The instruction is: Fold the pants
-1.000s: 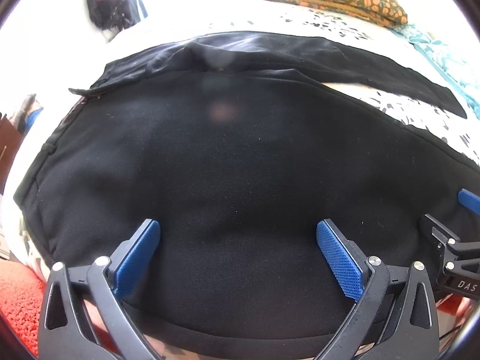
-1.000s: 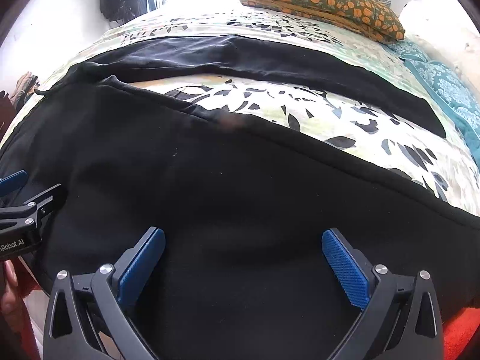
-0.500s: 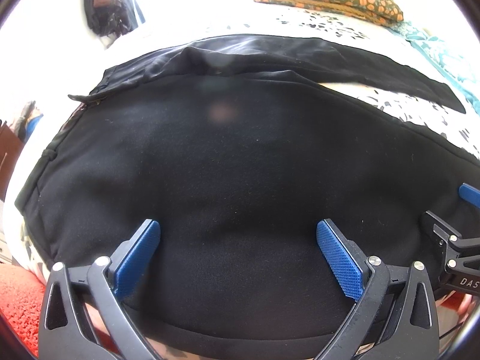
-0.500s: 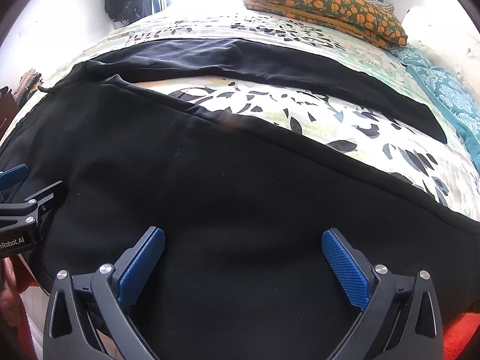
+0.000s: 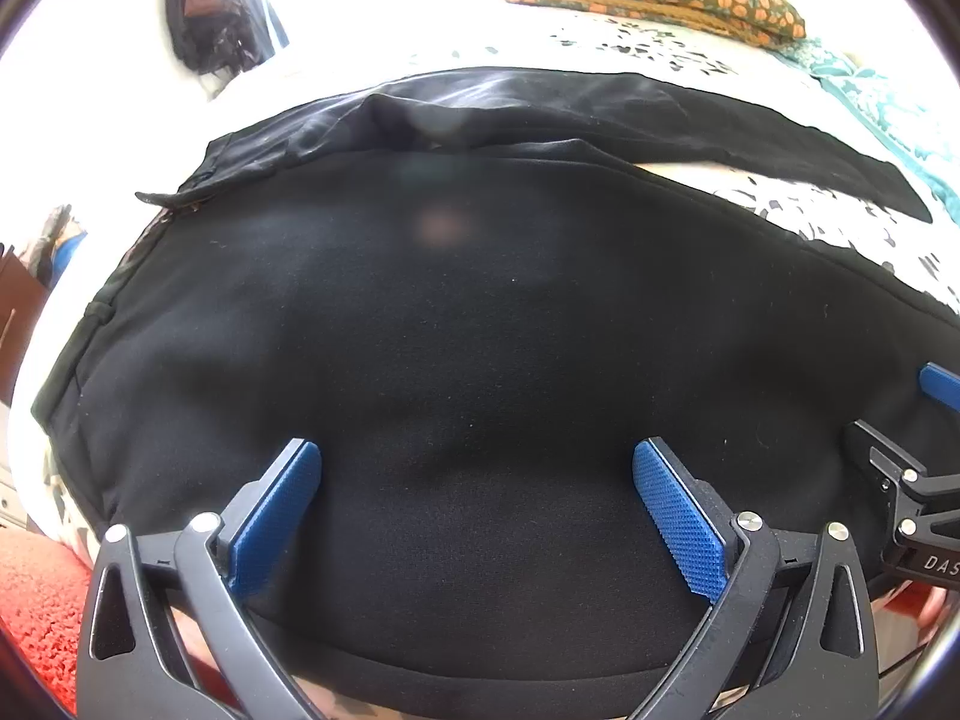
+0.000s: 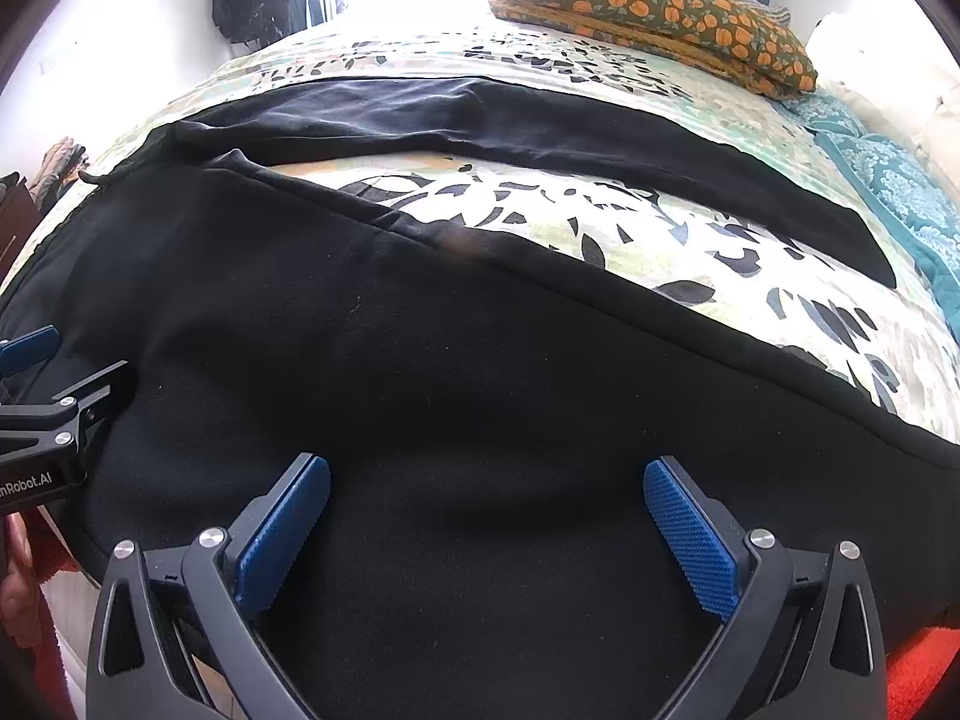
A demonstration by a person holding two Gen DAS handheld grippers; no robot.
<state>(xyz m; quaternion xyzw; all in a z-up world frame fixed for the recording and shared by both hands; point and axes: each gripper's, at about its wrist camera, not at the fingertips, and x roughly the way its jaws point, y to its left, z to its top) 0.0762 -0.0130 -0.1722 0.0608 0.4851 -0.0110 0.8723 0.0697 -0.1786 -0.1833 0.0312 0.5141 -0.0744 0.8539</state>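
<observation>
Spreading wide with nothing between its blue pads, the left gripper [image 5: 477,480] hangs over the black pants [image 5: 480,330] at the bed's near edge. Beside it, the right gripper [image 6: 486,498] gapes equally wide, gripping nothing, above the nearer leg. The pants lie flat on the leaf-print bedspread [image 6: 690,252], their far leg angling toward an orange-patterned pillow [image 6: 648,6] at the far edge.

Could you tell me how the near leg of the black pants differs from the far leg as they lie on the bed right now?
The near leg lies under both open tongs, left and right; the far leg lies beyond them, untouched. The near leg looks smooth, while the far leg shows creases towards the waist. Patterned bedspread separates them. Both are black and lie flat.
</observation>
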